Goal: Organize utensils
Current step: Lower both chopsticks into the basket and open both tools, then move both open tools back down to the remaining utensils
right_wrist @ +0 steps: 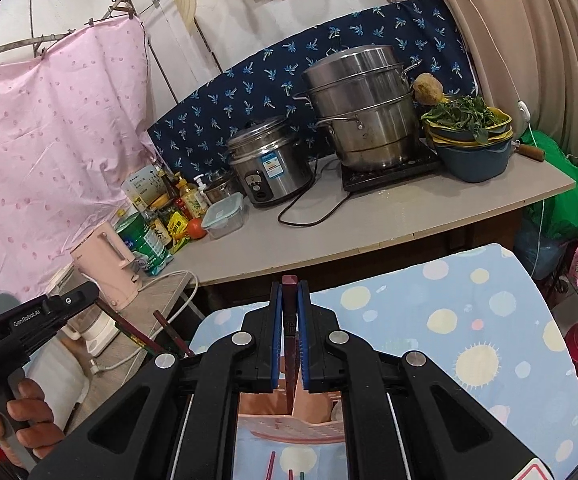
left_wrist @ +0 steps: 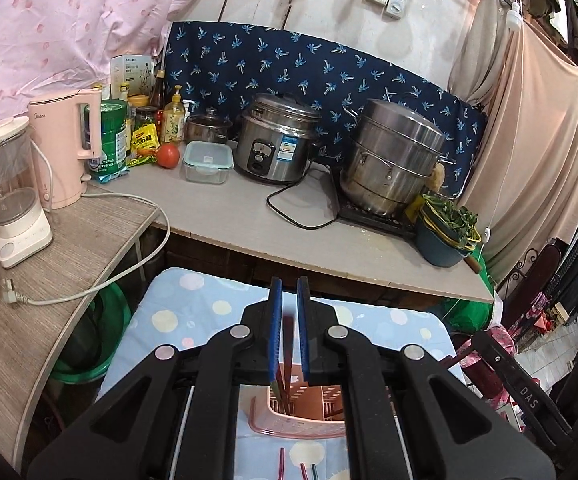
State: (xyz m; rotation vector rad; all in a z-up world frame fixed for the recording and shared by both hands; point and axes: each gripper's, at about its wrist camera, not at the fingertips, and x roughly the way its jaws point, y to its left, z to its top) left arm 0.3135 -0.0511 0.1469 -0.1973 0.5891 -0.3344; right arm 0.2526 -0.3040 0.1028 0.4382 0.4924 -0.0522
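Both tongs over the pink holder

Left tongs (left_wrist: 289, 294) pinch chopsticks (left_wrist: 287, 356) — tips in the pink utensil holder (left_wrist: 297, 424); right tongs (right_wrist: 289, 294) clamp a dark red utensil (right_wrist: 290, 344) above it — more chopsticks (left_wrist: 303, 468) on the dotted cloth (left_wrist: 193, 312).

left gripper (left_wrist: 289, 292) tilted down, jaws nearly closed, pinching the chopsticks (left_wrist: 287, 360) above the pink holder (left_wrist: 297, 426). right gripper (right_wrist: 289, 294) same pitch, jaws clamped on a dark red chopstick (right_wrist: 289, 344) over that holder. i see my left hand (right_wrist: 25, 420) wrapped on the left gripper's handle, left of the holder.
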